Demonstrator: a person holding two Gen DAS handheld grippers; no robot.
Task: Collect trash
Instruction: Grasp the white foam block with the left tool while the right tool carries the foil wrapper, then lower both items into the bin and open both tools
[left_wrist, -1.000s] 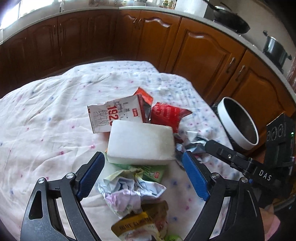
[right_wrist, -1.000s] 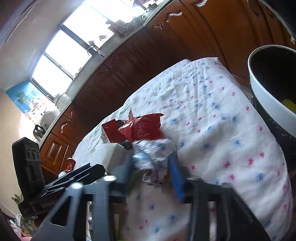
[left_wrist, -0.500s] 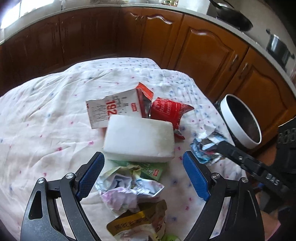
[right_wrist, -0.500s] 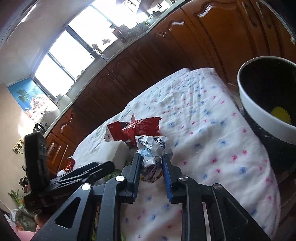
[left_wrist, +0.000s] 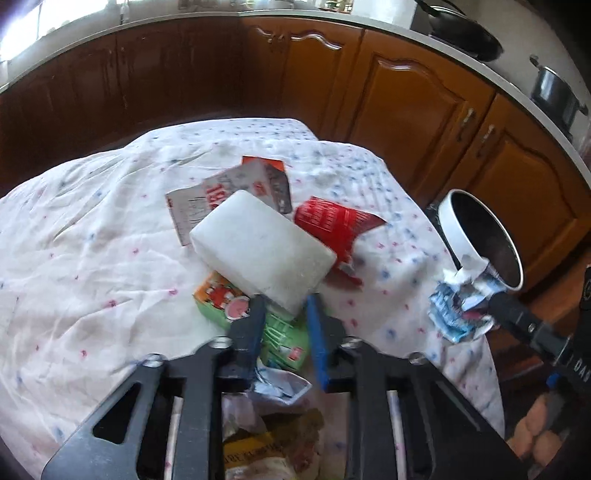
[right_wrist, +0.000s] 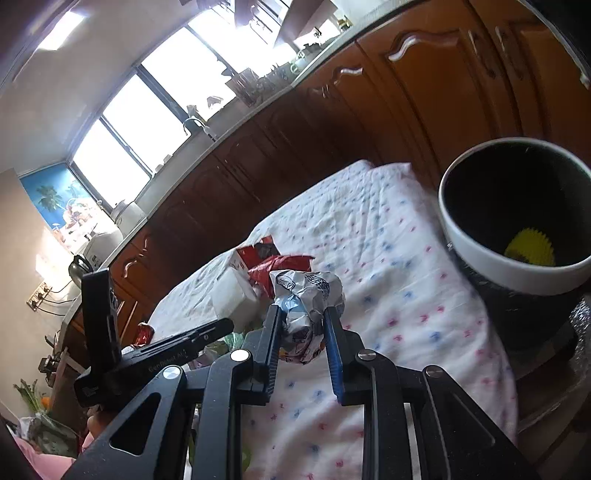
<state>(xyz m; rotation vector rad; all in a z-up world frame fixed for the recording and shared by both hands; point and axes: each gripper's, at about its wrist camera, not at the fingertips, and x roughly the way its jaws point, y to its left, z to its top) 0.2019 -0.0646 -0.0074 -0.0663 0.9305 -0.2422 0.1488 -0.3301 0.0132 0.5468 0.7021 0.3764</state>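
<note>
White foam block (left_wrist: 258, 251) mid-cloth, bin (left_wrist: 484, 240) past tbl edge

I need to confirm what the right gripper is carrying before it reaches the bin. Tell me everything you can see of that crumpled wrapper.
The crumpled wrapper is a wadded ball of thin, shiny film, silvery white with blue and black print and some orange low down. It is pinched between the blue pads of the right gripper, bulging above the fingertips. It is held above the floral tablecloth, short of the white-rimmed bin.
</note>
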